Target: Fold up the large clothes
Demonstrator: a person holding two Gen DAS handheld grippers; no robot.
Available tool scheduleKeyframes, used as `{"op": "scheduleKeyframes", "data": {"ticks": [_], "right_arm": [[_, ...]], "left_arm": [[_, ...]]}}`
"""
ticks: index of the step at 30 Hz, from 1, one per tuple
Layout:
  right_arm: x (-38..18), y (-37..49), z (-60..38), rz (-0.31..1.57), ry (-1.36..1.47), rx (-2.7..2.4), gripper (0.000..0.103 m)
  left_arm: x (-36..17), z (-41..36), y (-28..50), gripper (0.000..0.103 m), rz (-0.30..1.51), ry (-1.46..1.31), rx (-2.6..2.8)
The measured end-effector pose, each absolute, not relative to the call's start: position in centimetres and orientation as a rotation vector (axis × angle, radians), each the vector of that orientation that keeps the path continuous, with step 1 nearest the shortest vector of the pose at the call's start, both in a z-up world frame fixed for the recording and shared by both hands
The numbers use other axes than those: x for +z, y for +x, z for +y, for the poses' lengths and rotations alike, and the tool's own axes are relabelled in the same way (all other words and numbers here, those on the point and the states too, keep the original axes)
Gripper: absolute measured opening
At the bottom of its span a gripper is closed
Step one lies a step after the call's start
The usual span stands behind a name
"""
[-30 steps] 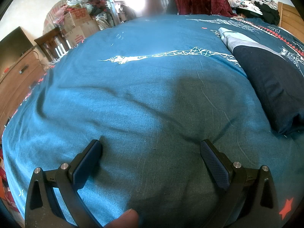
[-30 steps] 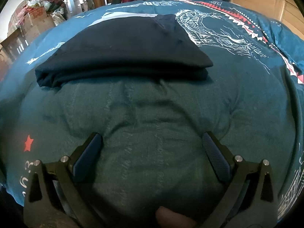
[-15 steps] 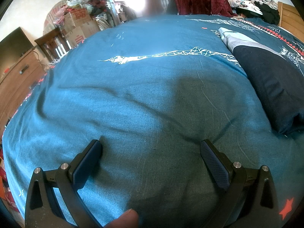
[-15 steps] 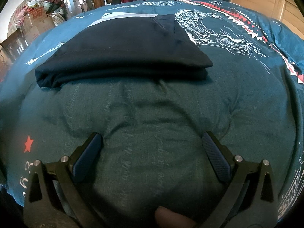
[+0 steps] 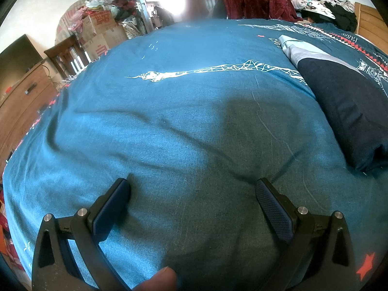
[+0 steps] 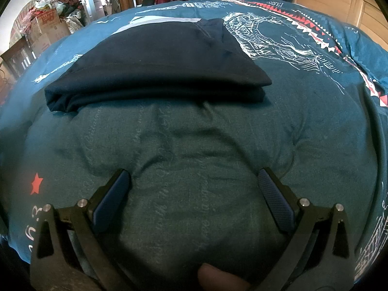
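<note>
Nothing has moved: both tongs, left (image 5: 192,188) and right (image 6: 194,179), stay spread over the teal bedspread (image 5: 169,111) beside cluttered boxes (image 5: 99,31).

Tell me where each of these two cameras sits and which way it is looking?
Left wrist: on the left gripper, looking forward across the blue bedspread; open fingers and a fingertip show.
Right wrist: on the right gripper, facing the folded dark garment; open fingers show.
Shared: that garment and the bedspread.

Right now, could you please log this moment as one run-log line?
left hand-held gripper: open, empty | right hand-held gripper: open, empty | navy garment: folded on bedspread
</note>
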State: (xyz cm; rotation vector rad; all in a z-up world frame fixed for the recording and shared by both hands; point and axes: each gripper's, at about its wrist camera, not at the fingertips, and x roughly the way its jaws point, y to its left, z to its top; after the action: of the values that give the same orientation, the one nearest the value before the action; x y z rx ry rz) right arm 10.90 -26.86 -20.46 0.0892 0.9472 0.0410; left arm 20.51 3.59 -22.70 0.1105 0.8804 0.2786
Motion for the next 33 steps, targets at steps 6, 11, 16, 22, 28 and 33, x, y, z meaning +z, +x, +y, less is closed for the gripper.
{"op": "scheduleKeyframes", "data": {"ticks": [6,11,16,22,28,33], "right_arm": [[-20.48,10.9,-26.84,0.947,0.089,0.041,0.103],[-20.5,10.91,-26.84,0.948,0.089,0.041,0.103],[-20.52,10.92,-26.83,0.948,0.088,0.041,0.103],[-20.53,10.94,-26.82,0.948,0.087,0.041,0.103],[-20.39,11.0,-26.62,0.95,0.065,0.031,0.103],[-20.13,11.23,-27.17,0.985,0.066,0.082,0.103]], "left_arm": [[-22.71,3.58,20.51,0.103,0.881,0.111,0.279],[-22.7,3.6,20.52,0.103,0.881,0.11,0.278],[-22.66,3.54,20.38,0.103,0.881,0.106,0.277],[-22.55,3.69,20.15,0.103,0.883,0.087,0.268],[-22.49,3.76,20.17,0.103,0.894,0.074,0.261],[-22.62,3.94,20.3,0.103,0.9,0.054,0.249]]}}
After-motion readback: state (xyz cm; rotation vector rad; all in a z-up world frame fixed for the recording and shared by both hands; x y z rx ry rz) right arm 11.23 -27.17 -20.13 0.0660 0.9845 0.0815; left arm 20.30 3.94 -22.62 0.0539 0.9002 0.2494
